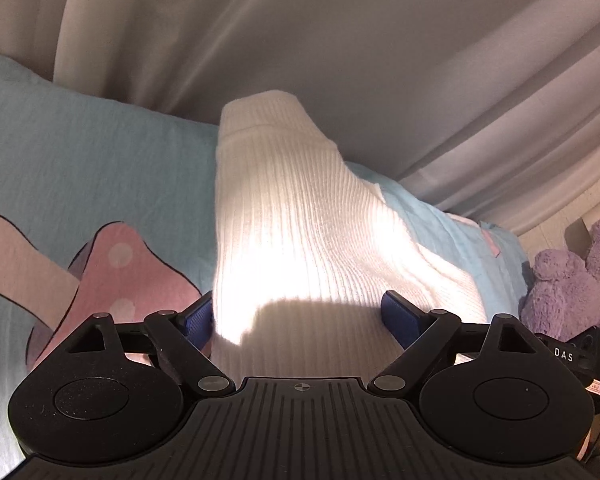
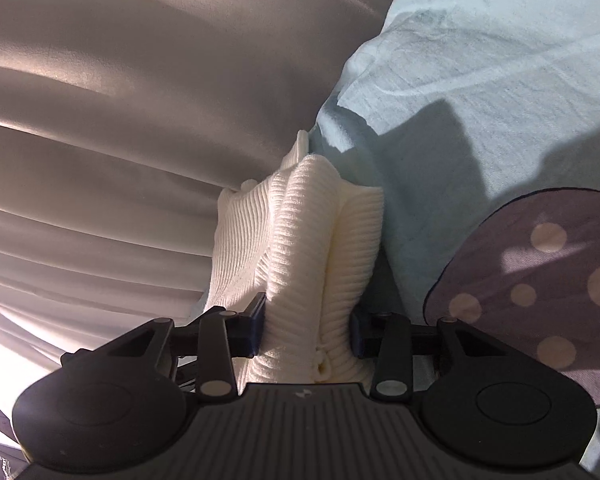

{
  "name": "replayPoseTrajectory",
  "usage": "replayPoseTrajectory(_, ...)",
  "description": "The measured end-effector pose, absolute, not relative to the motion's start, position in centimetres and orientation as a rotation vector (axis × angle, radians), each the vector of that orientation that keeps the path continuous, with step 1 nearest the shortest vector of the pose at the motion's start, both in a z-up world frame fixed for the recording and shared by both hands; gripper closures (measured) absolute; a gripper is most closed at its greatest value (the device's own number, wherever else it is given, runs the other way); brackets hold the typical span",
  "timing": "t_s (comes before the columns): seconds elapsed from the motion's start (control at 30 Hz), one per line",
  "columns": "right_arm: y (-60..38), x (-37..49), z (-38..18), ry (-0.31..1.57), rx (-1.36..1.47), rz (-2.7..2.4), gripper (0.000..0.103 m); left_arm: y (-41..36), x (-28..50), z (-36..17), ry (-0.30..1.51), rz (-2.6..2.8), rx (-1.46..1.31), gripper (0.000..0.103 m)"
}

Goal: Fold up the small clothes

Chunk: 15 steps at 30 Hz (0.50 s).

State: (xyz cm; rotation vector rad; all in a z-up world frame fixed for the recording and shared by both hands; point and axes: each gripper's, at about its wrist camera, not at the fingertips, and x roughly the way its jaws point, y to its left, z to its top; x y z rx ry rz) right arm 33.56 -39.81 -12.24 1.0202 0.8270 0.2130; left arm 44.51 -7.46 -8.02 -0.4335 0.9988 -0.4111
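— Nearest the lens: left gripper [image 1: 298,316], blue pads spread wide, straddling the near end of a white ribbed garment [image 1: 296,216] without pressing on it.

— And right gripper [image 2: 306,330]?

— Jaws partway in, pads against a bunched fold of the same white ribbed garment [image 2: 300,240], knit gathered thick between them. Looks clamped, judging by the squeezed ribs.

— Where does it lie?

— On pale blue bedding [image 1: 80,152] printed with a pink mushroom [image 1: 128,276], curtain [image 1: 340,40] behind. Runs straight ahead from both grippers.

— Long axis?

— Away from the left lens, ribs lengthwise, banded hem at the far end, tipped up toward the curtain.

— Nearer hand?

— Right, already on cloth; left merely around it. Probably needs the left closing on its end before any fold along that axis.
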Motion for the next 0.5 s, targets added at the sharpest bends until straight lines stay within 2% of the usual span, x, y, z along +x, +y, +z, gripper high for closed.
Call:
replayPoseTrajectory(0.2, -38.3, 34.2, -11.5, 0.821, 0.948, 0.211, 0.067, -7.3, 44.3, -7.8, 0.992, -0.395, -0.448, 0.032)
replayPoseTrajectory(0.33, -36.8, 33.8, -10.1, 0.791, 0.862, 0.211, 0.070, -7.2, 43.7, -6.9, 0.975, -0.397, -0.428, 0.049)
replayPoseTrajectory(0.5, -35.1, 33.6, -8.0, 0.756, 0.809, 0.266, 0.072, -6.8, 43.0, -5.4, 0.953, -0.416, -0.430, 0.054)
